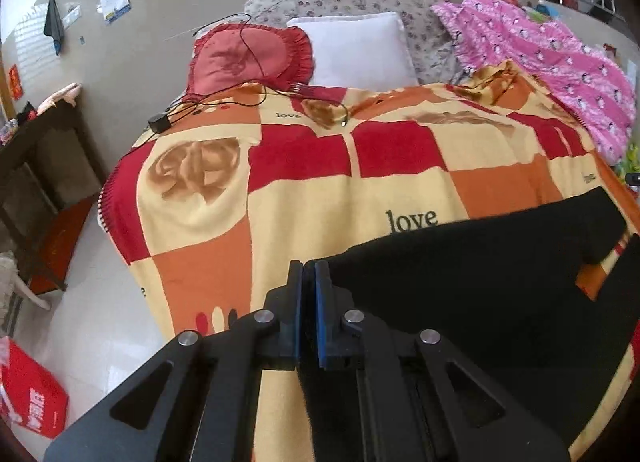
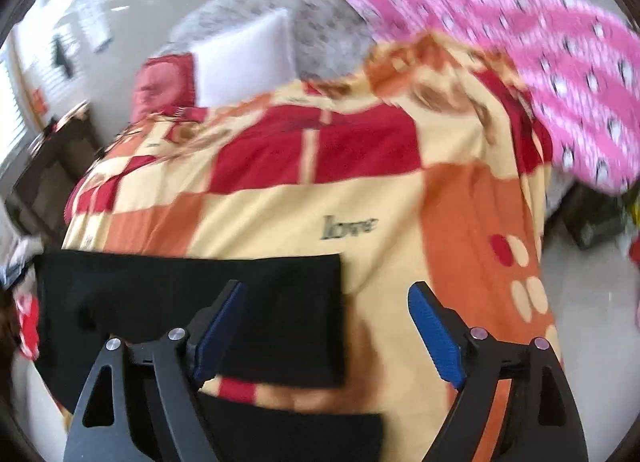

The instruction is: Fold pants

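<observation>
The black fabric pants point(image 1: 480, 282) lie on the checked red-and-orange bed blanket point(image 1: 320, 190), the left tool point(image 1: 308, 274) apparently pinching their edge for folding, the right tool point(image 2: 326, 294) spread wide, empty.

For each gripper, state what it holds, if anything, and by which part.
The left gripper is shut on the black pants at their near left edge. The right gripper is open and holds nothing.
</observation>
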